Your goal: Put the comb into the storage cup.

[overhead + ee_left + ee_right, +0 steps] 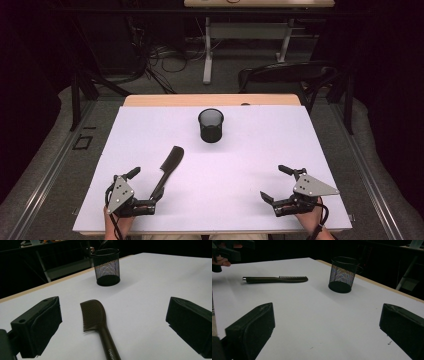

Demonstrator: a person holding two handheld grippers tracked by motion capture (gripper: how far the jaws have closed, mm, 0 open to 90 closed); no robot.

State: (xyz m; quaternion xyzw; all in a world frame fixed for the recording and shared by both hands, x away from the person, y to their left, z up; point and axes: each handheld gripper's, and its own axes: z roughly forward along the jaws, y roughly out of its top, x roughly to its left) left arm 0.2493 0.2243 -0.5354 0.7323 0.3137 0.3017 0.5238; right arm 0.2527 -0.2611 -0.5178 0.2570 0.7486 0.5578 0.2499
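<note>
A dark comb [169, 169] lies flat on the white table [250, 165], teeth end toward the far side. Its handle [109, 345] runs back between the jaws of my left gripper [142, 189], which stands open around it with neither pad touching. A black mesh cup [210, 125] stands upright beyond the comb, near the table's far middle. My right gripper [274, 183] is open at the near right, holding nothing. In the right gripper view the comb [275, 279] lies far left and the cup [342, 271] ahead.
The table's wooden far edge [210, 100] shows beyond the white cover. Behind it stand a dark chair [285, 75], desk legs [207, 50] and floor cables [165, 55]. A wide bare stretch of cover lies between the grippers.
</note>
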